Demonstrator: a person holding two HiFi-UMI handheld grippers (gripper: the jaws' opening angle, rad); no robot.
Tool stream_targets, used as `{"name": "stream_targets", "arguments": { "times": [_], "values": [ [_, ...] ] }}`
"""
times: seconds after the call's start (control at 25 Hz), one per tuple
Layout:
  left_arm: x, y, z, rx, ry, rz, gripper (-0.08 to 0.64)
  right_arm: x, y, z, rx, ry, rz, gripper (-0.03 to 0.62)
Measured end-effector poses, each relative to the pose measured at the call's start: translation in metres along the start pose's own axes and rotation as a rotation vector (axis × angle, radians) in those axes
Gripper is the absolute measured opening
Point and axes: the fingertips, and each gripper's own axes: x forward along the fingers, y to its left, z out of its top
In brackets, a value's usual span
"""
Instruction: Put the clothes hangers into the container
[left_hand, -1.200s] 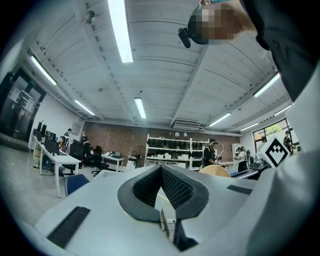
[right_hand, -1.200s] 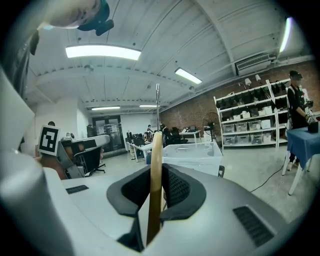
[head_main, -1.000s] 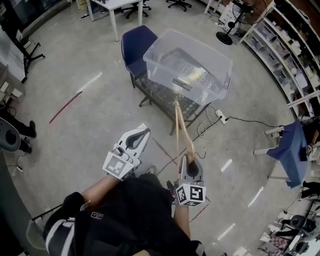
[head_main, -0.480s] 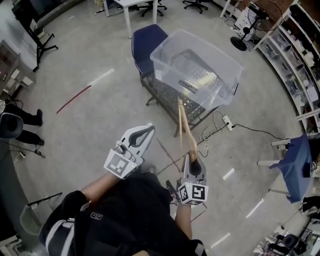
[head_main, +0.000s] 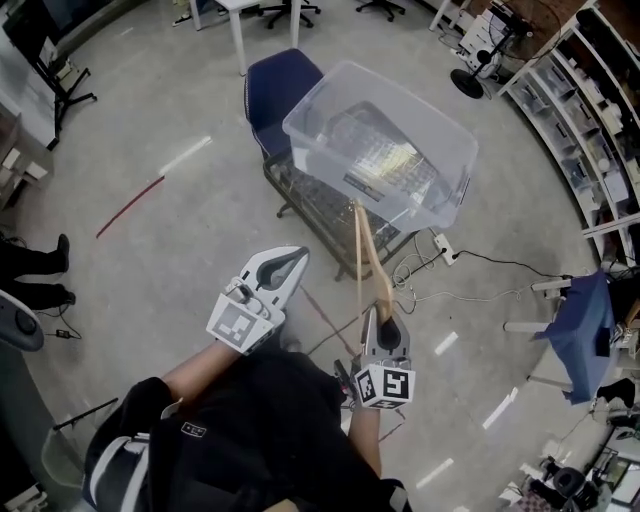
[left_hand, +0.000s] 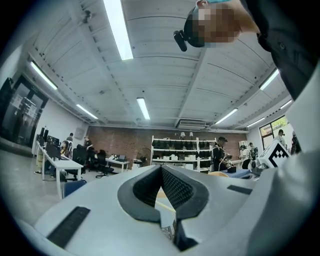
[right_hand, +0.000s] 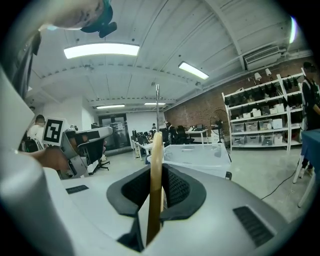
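A wooden clothes hanger (head_main: 364, 255) is clamped in my right gripper (head_main: 385, 322), which is shut on its lower end. It slants up toward the near wall of the clear plastic container (head_main: 440, 135). In the right gripper view the hanger (right_hand: 156, 150) stands on edge between the pads, and the container (right_hand: 200, 146) lies just ahead. My left gripper (head_main: 293, 262) hovers to the left of the hanger, level with it, shut and holding nothing. In the left gripper view, my left gripper (left_hand: 161, 169) shows its tips meeting.
The container rests on a wire rack table (head_main: 330, 195), with a blue chair (head_main: 275, 88) behind it. Cables and a power strip (head_main: 443, 243) lie on the floor to the right. Shelving (head_main: 590, 110) lines the right side. A red strip (head_main: 130, 207) marks the floor at left.
Both grippers travelled together across the floor with the person, and the container sits a little differently in view. The right gripper's hold on the hanger is unchanged; the left stays shut.
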Motion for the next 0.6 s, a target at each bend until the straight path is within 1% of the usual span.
{"name": "stream_targets", "arguments": {
  "times": [0.16, 0.36, 0.48, 0.6],
  "values": [
    [0.035, 0.042, 0.001, -0.010, -0.008, -0.034, 0.018, 0.049, -0.004, 0.016, -0.003, -0.003, -0.026, 0.071],
    [0.066, 0.101, 0.001, -0.029, -0.007, -0.063, 0.018, 0.117, -0.001, 0.036, 0.003, -0.009, -0.046, 0.071],
    [0.079, 0.131, -0.006, -0.050, -0.004, -0.073, 0.018, 0.152, -0.002, 0.043, -0.002, -0.016, -0.057, 0.071],
    [0.091, 0.154, -0.016, -0.044, 0.006, -0.085, 0.019, 0.181, -0.006, 0.048, -0.003, -0.035, -0.062, 0.071]
  ]
}}
